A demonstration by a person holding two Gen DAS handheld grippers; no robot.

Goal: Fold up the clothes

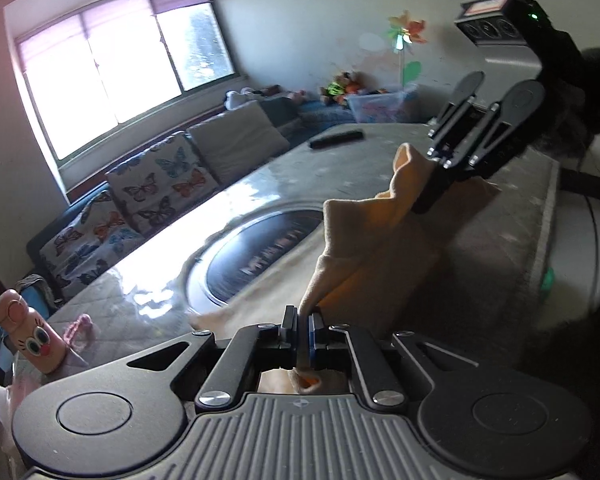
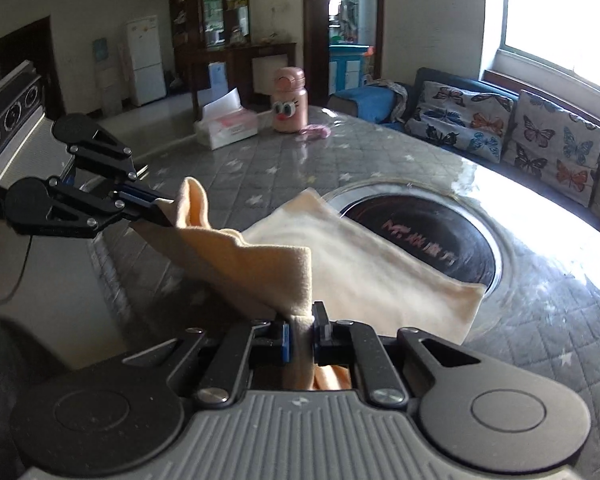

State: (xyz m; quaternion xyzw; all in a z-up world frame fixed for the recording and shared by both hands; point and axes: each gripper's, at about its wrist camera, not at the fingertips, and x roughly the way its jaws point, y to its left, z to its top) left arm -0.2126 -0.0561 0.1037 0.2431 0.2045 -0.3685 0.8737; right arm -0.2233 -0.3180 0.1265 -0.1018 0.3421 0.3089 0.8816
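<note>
Peach cloth point(image 2: 364, 264) between both pinching grippers

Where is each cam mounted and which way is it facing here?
Left wrist: sits on the left gripper, faces the window and butterfly sofa; shows its own fingers shut on the peach cloth, plus the right gripper.
Right wrist: sits on the right gripper, faces the fridge and cabinet; shows the left gripper.
Shared: cloth, quilted table, black round inset, pink bottle.

your cloth point(image 2: 364, 264) covered part of the round hob point(image 2: 432, 232); its writing was too blurred to read.
</note>
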